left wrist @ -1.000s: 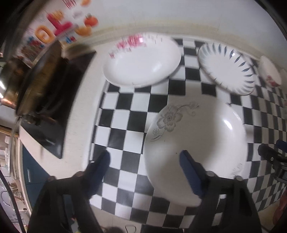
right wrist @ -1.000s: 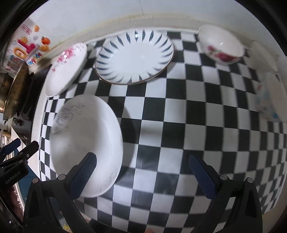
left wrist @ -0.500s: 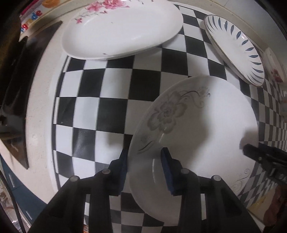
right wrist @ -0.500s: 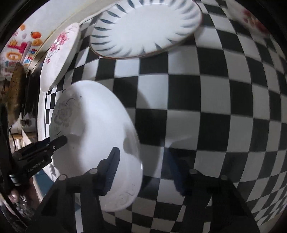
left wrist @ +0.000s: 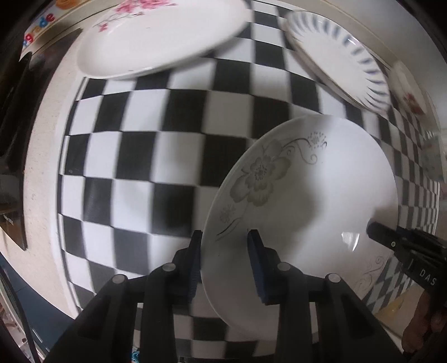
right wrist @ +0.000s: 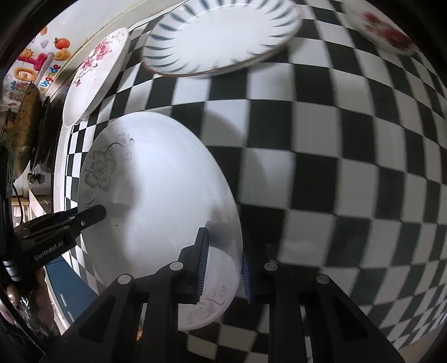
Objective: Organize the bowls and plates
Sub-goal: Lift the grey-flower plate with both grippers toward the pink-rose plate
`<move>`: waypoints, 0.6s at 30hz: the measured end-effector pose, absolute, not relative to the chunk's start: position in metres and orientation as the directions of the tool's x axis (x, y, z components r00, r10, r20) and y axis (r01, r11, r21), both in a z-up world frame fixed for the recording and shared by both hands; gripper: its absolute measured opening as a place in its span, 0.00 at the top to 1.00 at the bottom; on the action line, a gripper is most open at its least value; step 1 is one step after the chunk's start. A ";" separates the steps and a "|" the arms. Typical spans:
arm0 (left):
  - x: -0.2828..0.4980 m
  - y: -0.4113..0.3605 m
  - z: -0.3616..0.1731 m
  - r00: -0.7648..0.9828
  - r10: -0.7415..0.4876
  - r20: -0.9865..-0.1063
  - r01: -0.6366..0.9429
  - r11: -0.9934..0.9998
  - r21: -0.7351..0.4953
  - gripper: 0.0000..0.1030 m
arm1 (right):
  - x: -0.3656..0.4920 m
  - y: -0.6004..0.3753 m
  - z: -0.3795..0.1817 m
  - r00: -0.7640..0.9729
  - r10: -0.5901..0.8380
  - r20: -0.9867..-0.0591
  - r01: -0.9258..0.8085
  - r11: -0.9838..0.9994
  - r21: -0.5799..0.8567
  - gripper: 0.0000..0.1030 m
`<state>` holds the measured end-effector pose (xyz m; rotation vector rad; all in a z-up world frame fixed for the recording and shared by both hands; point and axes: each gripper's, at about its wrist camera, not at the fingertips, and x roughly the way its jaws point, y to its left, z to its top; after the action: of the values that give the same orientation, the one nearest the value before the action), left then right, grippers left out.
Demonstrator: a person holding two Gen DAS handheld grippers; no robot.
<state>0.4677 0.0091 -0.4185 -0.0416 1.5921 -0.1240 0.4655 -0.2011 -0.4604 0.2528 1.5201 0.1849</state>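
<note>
The left hand-held gripper (left wrist: 225, 261) is clamped on the near-left rim of the white plate with a grey flower print (left wrist: 301, 217), one blue-padded finger under the rim and the other over it inside the plate. The right hand-held gripper (right wrist: 223, 265) grips the opposite edge of the same plate (right wrist: 156, 212) in the same way, its left finger on the inner face and its right finger outside the rim. In the left wrist view the right hand-held gripper's black tip enters from the right edge and rests on the plate's inner face; in the right wrist view the left one shows likewise from the left edge. The plate is tilted over the black-and-white checkered surface (left wrist: 156, 156); whether its underside touches the surface cannot be told.

Farther back on the surface lies a white plate with pink blossoms (left wrist: 164, 36), and to its right a white plate with blue radial strokes (left wrist: 340, 55). A white bowl with a red flower pattern (right wrist: 382, 25) sits well apart at the far right. A dark stove top (left wrist: 16, 92) lies left of the surface, and colourful stickers (right wrist: 33, 69) show on the wall behind it.
</note>
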 end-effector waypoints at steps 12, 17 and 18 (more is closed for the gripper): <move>0.430 -0.060 -0.417 -0.049 -0.092 -0.995 0.141 0.985 -0.099 0.72 | 0.422 -0.271 -0.459 0.058 0.244 -0.968 0.118 0.961 0.250 0.77; 0.424 -0.071 -0.413 -0.037 -0.079 -0.996 0.152 0.985 -0.084 0.71 | 0.416 -0.287 -0.459 0.069 0.243 -0.968 0.134 0.959 0.250 0.77; 0.424 -0.073 -0.414 -0.032 -0.073 -0.997 0.156 0.985 -0.078 0.71 | 0.415 -0.289 -0.459 0.067 0.247 -0.967 0.137 0.957 0.254 0.77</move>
<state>0.4240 -0.0732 -0.4138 0.0647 1.5930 -0.1842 0.4153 -0.2890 -0.4594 0.3117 1.5088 0.0853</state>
